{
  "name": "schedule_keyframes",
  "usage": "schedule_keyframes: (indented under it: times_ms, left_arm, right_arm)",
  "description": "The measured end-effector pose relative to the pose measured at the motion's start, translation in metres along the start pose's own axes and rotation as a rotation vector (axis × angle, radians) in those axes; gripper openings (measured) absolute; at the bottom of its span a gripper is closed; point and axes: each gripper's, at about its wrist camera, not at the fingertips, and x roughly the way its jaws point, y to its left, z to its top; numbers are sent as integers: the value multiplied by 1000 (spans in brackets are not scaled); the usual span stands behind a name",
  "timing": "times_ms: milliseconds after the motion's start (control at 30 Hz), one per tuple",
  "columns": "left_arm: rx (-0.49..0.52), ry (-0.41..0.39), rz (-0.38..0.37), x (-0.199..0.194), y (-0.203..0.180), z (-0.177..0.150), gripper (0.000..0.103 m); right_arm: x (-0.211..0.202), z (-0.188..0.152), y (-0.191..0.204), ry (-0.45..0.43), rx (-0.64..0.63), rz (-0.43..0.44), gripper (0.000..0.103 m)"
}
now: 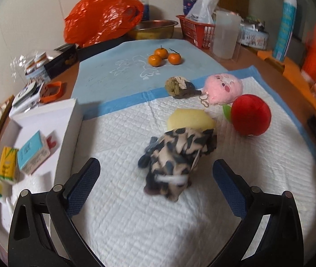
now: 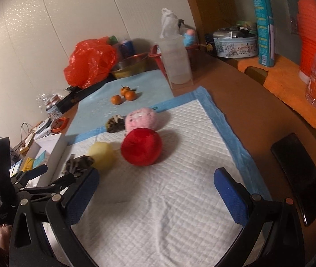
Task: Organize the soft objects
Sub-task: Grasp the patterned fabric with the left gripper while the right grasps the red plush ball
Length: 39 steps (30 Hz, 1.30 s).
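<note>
On the white quilted pad (image 1: 124,211) lie a camouflage-patterned plush (image 1: 175,158), a yellow sponge (image 1: 191,119), a red plush apple (image 1: 250,114), a pink round plush (image 1: 223,86) and a small brown knitted toy (image 1: 179,85). My left gripper (image 1: 156,187) is open, its fingers on either side of the camouflage plush and just short of it. My right gripper (image 2: 155,192) is open and empty over the pad, in front of the red apple (image 2: 141,146). The right wrist view also shows the left gripper (image 2: 44,176) by the camouflage plush (image 2: 77,165).
A white box (image 1: 53,138) with small cartons stands at the pad's left. Three tangerines (image 1: 163,56) lie on a blue mat behind. An orange bag (image 1: 102,15), metal bowl, red basket (image 1: 196,31) and plastic jug (image 1: 225,34) line the back. A black phone (image 2: 300,175) lies right.
</note>
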Motion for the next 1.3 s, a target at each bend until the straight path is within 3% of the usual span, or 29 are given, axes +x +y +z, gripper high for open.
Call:
schedule_keyframes:
  times_ms: [67,200,267,333,700,733,767,800,967,1300]
  left_arm:
    - [3,11,9,6,-2,1,79]
    - [-61,13,-13,8,8,5,71]
    - [-76,19,-37,10,14,5,47]
    - [-111,29,-71,11,22,6,40]
    - [-226,16,-73,1,49,3,38]
    - [-237,6,-74,-3,52,3,38]
    - [-242,0,-73,-5,54,3,38]
    - [-253,-15,-69,-11,57,4,38]
    - [-271,-81,-46,-36,68,8,38]
    - [-281,-181,-51,-85,73,13,38]
  right_arm:
    - [10,5,-3,11,-10,-6,103]
    - [33,14,1,37,-57,-9,103]
    - [47,17,6,51,-79,-5,103]
    - [59,19,11,67,-99,-3,103]
    - [124,20,51,125,-305,-28,102]
    - [125,19,50,134,-306,-19,99]
    - [126,19,50,134,-304,-13,84]
    - [125,19,49,132,-304,-14,69]
    - [108,25,37,90,-251,2,66]
    - [34,42,35,-83,-183,70,66]
